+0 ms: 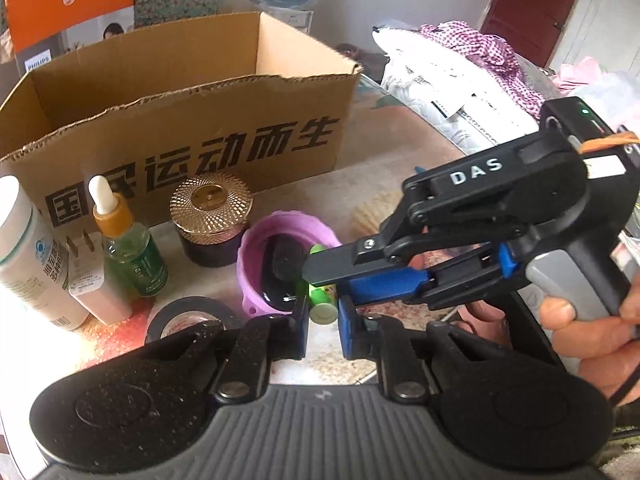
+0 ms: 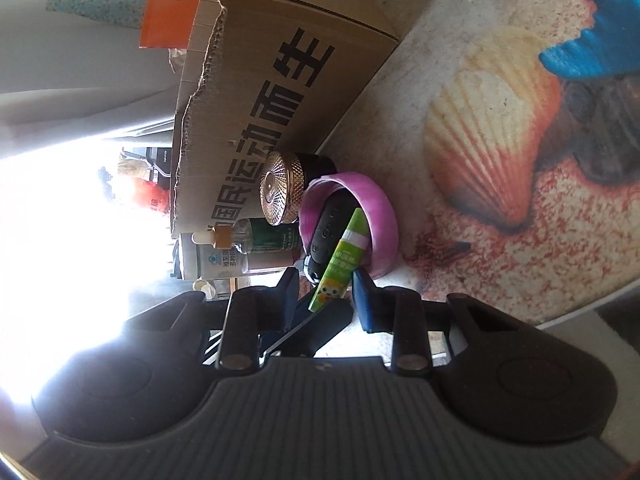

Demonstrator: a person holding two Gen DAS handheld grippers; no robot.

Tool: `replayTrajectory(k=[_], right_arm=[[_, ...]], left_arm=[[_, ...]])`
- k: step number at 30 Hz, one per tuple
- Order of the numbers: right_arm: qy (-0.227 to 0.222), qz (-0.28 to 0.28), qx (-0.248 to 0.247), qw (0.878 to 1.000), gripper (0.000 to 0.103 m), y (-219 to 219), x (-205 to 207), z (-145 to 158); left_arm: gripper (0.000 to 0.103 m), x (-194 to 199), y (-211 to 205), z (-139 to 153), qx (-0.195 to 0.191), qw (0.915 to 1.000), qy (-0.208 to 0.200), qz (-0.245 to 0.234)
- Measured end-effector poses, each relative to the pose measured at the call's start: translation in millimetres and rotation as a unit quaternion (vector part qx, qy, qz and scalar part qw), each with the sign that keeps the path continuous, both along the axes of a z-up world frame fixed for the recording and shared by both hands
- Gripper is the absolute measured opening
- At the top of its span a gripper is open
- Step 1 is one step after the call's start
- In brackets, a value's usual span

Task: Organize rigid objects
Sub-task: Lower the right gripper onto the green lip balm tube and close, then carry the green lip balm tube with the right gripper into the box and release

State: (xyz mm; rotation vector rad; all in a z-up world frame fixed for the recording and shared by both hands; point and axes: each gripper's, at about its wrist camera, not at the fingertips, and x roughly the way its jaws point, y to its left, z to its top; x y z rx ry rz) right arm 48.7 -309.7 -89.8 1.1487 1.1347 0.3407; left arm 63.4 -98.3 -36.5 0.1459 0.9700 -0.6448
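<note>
Green tube: a small green plastic tube with a white cap [image 1: 322, 300] and a cartoon label [image 2: 340, 264] lies slanted, its far end leaning on the rim of the bowl and its capped near end between the left gripper's fingertips.
Left gripper: the left gripper [image 1: 323, 322] has its jaws drawn in as far as they go, their pads close on either side of the tube's capped end; whether they press on it cannot be told.
Right gripper: the right gripper [image 2: 326, 296] comes in from the right side of the left one, gripped in a person's hand [image 1: 592, 320]; the tube lies in the gap between its jaws with space on both sides, so it holds nothing.
Bowl: a pink-purple plastic bowl [image 1: 280, 224] sits just ahead of both grippers, a glossy black oval object [image 1: 280, 272] inside it.
Jar: a dark jar with a gold woven-pattern lid [image 1: 211, 208] stands just beyond the bowl, to the left.
Bottles: a green glass dropper bottle [image 1: 128, 248], a white plug adapter [image 1: 90, 276] and a white bottle [image 1: 28, 256] stand to the left gripper's left.
Tape: a black tape roll [image 1: 188, 316] lies beside its left finger.
Box: an open brown cardboard box with black characters [image 1: 200, 148] stands behind everything on the shell-patterned tablecloth [image 2: 500, 140].
</note>
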Motion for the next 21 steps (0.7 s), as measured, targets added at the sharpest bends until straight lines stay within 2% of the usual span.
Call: replayTrajectory(k=[7,11,16,21], right_arm=[[-0.006,-0.009,0.002,1.000,0.019,-0.3,-8.3,-1.9],[-0.028,-0.003,-0.010,1.000,0.018,2.5,-14.9,10.1],[-0.081,0.021,-0.049,0.995,0.018,15.4,-12.4,46.7],[-0.163,0.065,-0.092,0.980,0.016,42.2,10.3,99.2]], left_arm=[[0.016,-13.3,0.8,6.9,-0.016,0.9998,-0.006,-0.011],[0.016,-19.6,4.9,18.8,-0.027,0.9994,-0.020,-0.012],[0.016,-22.7,17.1,45.6,-0.040,0.9973,-0.061,-0.002],[0.016,-9.6,41.9,83.6,-0.070,0.9915,-0.106,0.026]])
